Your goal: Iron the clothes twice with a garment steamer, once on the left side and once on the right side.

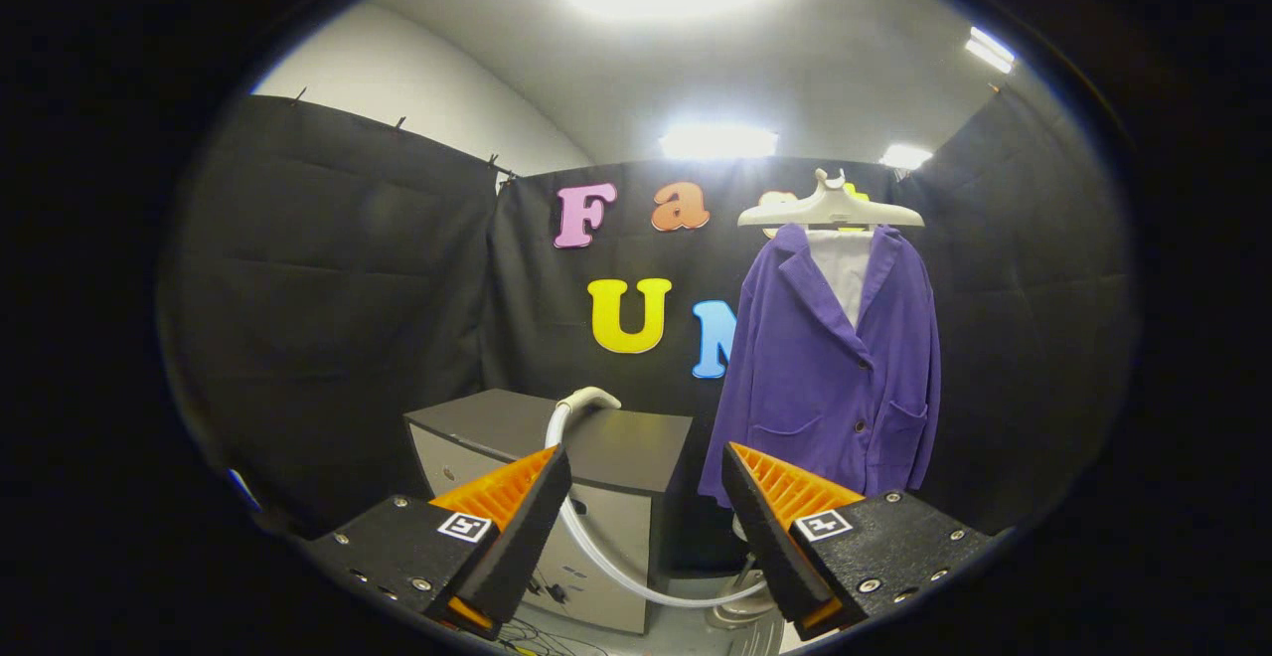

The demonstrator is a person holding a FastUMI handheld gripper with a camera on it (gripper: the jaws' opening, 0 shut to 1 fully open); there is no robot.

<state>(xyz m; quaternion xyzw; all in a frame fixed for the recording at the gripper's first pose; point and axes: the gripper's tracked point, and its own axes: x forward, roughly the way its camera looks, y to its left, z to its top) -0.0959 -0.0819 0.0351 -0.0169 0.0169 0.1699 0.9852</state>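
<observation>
Well, the gripper point(646, 517) hangs with its fingers spread wide, nothing between them — beyond them at one o'clock a purple jacket point(830, 378) hangs on a pale hanger point(830, 209); the steamer's white hose point(596, 537) curves by a dark cabinet point(616, 447) at eleven o'clock.

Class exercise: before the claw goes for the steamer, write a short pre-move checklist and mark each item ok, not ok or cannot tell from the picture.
1. Claw open with nothing between its fingers: ok.
2. Purple jacket hanging on the white hanger, front facing the claw: ok.
3. Steamer head resting on the dark cabinet, ahead of the fingers: ok.
4. White hose running free below the fingers, no snag: cannot tell.
5. Steamer switched on: cannot tell.
</observation>
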